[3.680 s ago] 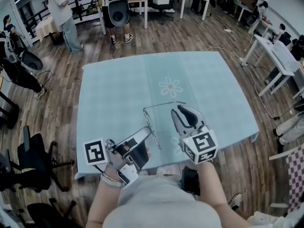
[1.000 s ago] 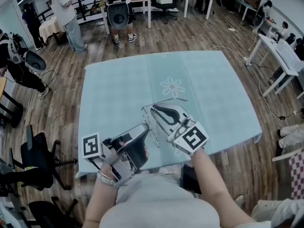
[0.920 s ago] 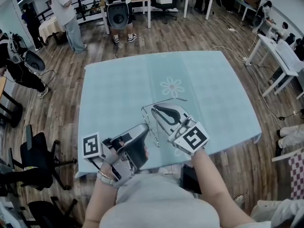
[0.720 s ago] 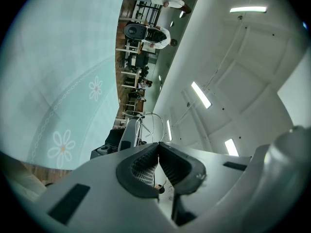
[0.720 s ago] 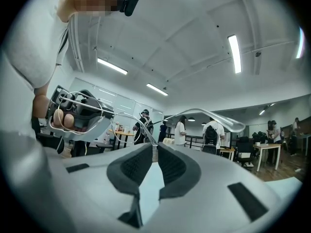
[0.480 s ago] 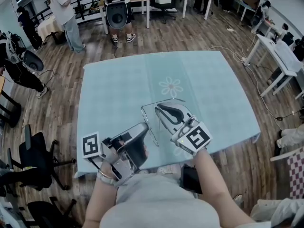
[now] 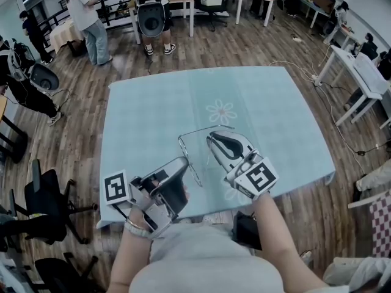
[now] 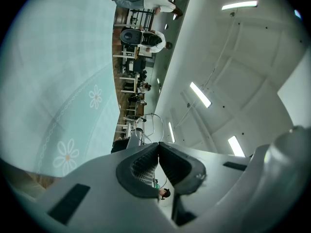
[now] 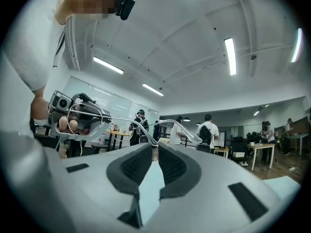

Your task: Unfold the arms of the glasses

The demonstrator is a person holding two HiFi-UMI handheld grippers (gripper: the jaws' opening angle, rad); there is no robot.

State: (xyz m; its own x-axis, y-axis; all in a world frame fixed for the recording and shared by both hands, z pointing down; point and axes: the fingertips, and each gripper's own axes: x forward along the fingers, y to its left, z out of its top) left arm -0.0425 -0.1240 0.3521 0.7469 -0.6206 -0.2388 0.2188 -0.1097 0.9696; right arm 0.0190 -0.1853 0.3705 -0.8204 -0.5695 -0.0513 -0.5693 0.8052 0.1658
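Thin wire-framed glasses [image 7: 208, 129] hang just above the light-blue tablecloth [image 7: 153, 115], between my two grippers. My left gripper [image 7: 186, 162] is shut on the front frame. In the left gripper view its pads meet at the tip [image 8: 158, 143], and a wire lens loop [image 8: 154, 114] shows beyond them. My right gripper [image 7: 211, 139] points at the glasses from the right, with one thin arm pinched at its tips [image 9: 154, 145]. Those jaws have just been opening slightly, and the arm is still between them. The lenses [image 9: 77, 123] and the other arm's clear end [image 9: 192, 135] show beyond the right gripper's jaws.
A flower print [image 7: 220, 112] lies on the cloth just beyond the glasses. Black office chairs [image 7: 49, 194] stand at the table's left. White desks [image 7: 360, 72] and floor cables are on the right. Several people stand at the far end of the room.
My right gripper has shifted a little to the right with the glasses' arm, away from the front frame. The left gripper has stayed where it was.
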